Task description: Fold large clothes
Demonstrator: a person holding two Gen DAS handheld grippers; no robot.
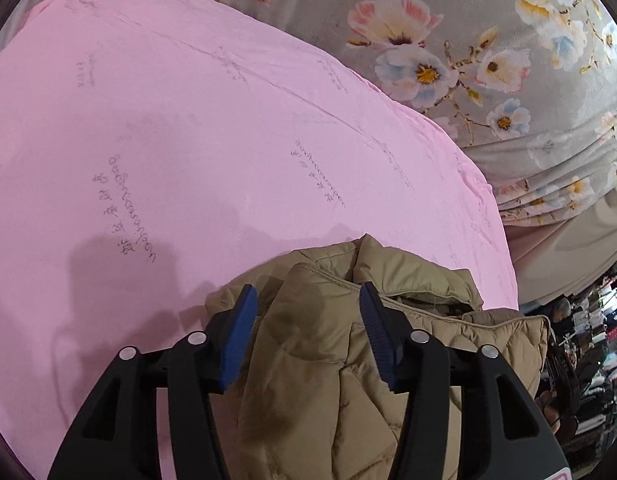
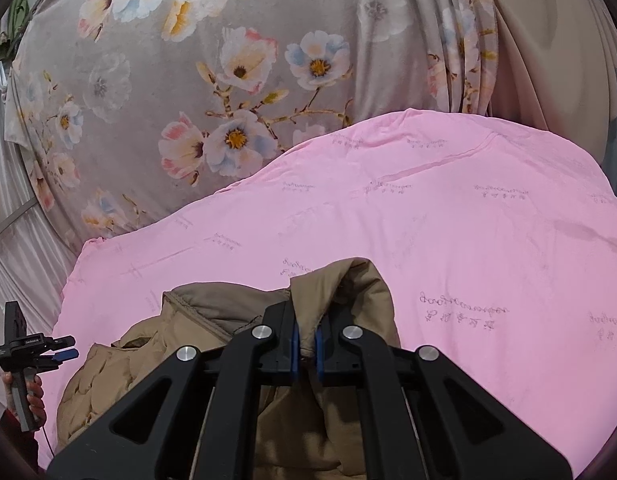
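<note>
A tan quilted jacket (image 1: pixel 328 380) lies bunched on the pink sheet (image 1: pixel 188 120) near its front edge. My left gripper (image 1: pixel 308 292) stands open, its blue pads (image 1: pixel 238 340) wide apart, with the jacket's folds below and between them but not pinched. In the right wrist view the same left gripper (image 2: pixel 66 348) shows small at the far left, held by a hand (image 2: pixel 32 396), just off the jacket's (image 2: pixel 108 380) left side. My right gripper (image 2: pixel 306 344) is shut on a raised fold of the jacket, whose fabric rises in a hump above the pads.
The pink sheet (image 2: pixel 468 240) covers a broad bed and carries faint printed writing. A grey floral curtain (image 2: pixel 188 60) hangs behind the bed. Dark clutter (image 1: pixel 588 340) lies past the bed's right edge in the left wrist view.
</note>
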